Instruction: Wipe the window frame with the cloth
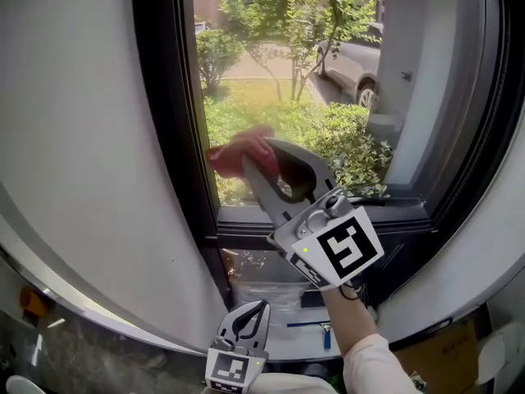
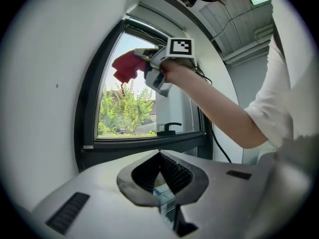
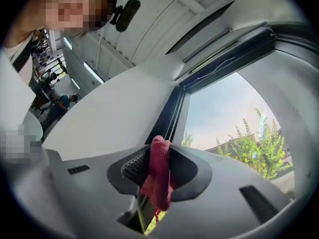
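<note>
Two tongs show: my right gripper (image 1: 261,164) is clamped on the red cloth (image 1: 232,152), which sits at the inner edge of the dark window frame (image 1: 168,121), on its left upright beside the glass. My left gripper (image 1: 253,312) hangs low under the sill, jaws together and empty.

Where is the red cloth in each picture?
Head view: red cloth just left of centre, at the window.
Left gripper view: upper left of centre, raised high.
Right gripper view: bottom centre, clamped in the right gripper.
Shared landmark: dark window frame.
</note>
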Demonstrator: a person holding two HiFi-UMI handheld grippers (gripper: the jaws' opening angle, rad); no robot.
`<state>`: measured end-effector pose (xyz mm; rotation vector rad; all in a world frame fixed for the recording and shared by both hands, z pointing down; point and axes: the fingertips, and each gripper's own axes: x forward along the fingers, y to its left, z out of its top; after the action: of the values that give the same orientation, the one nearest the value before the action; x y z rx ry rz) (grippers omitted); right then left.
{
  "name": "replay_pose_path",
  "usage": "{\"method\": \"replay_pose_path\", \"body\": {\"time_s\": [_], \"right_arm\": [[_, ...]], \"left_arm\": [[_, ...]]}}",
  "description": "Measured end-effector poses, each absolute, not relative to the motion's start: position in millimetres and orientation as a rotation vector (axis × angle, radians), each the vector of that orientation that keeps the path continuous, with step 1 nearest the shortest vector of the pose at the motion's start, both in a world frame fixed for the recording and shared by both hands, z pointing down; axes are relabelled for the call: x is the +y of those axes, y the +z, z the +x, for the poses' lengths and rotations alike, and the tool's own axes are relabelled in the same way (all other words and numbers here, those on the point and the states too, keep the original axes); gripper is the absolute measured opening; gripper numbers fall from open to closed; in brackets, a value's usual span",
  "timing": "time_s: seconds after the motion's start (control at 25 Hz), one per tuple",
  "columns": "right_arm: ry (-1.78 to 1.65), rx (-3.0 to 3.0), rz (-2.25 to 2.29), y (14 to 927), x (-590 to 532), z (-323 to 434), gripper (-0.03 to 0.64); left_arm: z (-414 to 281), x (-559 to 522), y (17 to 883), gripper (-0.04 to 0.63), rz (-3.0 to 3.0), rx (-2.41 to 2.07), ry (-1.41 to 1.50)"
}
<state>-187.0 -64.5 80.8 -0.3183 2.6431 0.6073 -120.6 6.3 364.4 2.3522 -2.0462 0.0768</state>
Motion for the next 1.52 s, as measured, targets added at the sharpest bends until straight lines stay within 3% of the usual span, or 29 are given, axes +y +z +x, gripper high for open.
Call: {"method": "replay_pose_path", "body": {"time_s": [0.64, 1.52], "right_arm": [[0.466, 2.621, -0.269, 53.9, -109.0, -287.2, 0.1], [0.52, 2.525, -0.221, 38.2, -114.8, -301.6, 0.084]], "left_arm": [[-133.6, 0.5, 365.7, 0.009, 2.31, -2.081, 0.081], [-151.2, -4.7, 381.8, 0.008, 2.28, -2.017, 0.13]]}}
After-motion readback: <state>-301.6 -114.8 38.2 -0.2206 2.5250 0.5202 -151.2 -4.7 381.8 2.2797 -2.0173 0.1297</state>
